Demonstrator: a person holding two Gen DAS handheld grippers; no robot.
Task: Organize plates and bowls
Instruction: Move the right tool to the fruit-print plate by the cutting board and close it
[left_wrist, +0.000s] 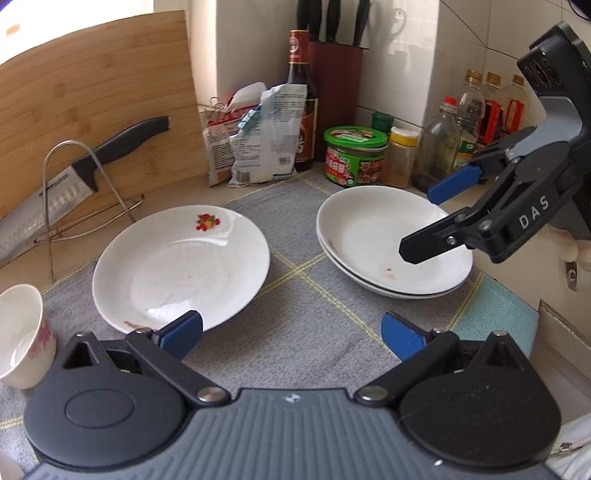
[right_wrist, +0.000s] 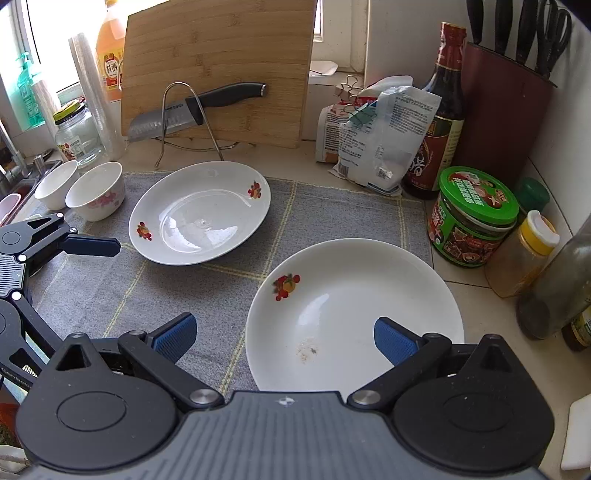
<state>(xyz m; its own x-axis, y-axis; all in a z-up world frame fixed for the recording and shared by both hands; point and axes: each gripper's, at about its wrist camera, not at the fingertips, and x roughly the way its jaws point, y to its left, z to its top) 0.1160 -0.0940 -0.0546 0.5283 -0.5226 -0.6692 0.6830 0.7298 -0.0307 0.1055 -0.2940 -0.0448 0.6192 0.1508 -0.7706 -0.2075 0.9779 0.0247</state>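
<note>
A: Where are the plates lying?

B: 2 are sitting stacked (right_wrist: 354, 306) on the grey mat (right_wrist: 207, 284), ready to take more; 1 single plate (right_wrist: 199, 214) is lying apart, with 2 bowls (right_wrist: 98, 190) beside it.

A: Jaw state?

B: Left gripper (left_wrist: 291, 332) and right gripper (right_wrist: 284, 332) are both holding jaws spread, gripping nothing, presumably for the next pickup.

The lower plate (left_wrist: 373, 286) of the stack shows only as a thin rim under the top one. The flowered bowl (left_wrist: 22, 336) is cut by the left wrist picture's edge. Knife handles (right_wrist: 517, 26) in the dark red block (right_wrist: 506, 110) run out the top. Print on the clipped bags (right_wrist: 384, 136) is too small to read.
</note>
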